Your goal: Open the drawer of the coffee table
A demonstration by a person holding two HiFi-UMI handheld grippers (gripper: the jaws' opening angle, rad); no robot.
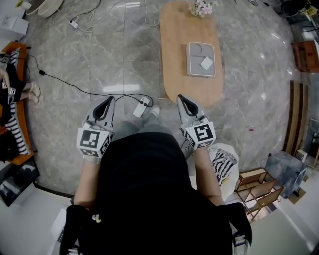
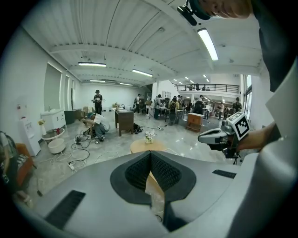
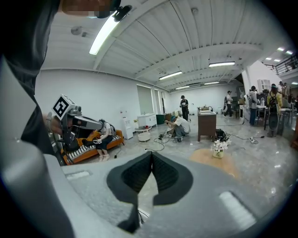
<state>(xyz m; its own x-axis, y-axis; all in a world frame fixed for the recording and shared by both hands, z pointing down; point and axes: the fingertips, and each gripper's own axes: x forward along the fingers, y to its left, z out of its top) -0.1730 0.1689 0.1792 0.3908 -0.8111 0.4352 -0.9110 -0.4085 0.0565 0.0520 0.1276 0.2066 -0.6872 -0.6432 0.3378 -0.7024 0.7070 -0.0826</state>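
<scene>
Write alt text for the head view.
Seen from above, a person in a black top holds the left gripper and the right gripper, both shut and empty, short of an oval wooden coffee table on a grey marble floor. The table carries a grey tray and flowers; a power strip lies on the floor between the grippers.

The coffee table and the floor in front of me.

Looking down, I see the oval wooden coffee table (image 1: 177, 74) standing lengthwise on the grey marble floor (image 1: 99, 55). A grey square tray (image 1: 195, 69) lies near the middle of its top with a small white square piece (image 1: 206, 63) on it, and a bunch of flowers (image 1: 201, 7) stands at the far end. On the floor, just left of the table's near end, lie a white power strip (image 1: 142, 106) and a black cable (image 1: 70, 85) trailing off left.
</scene>
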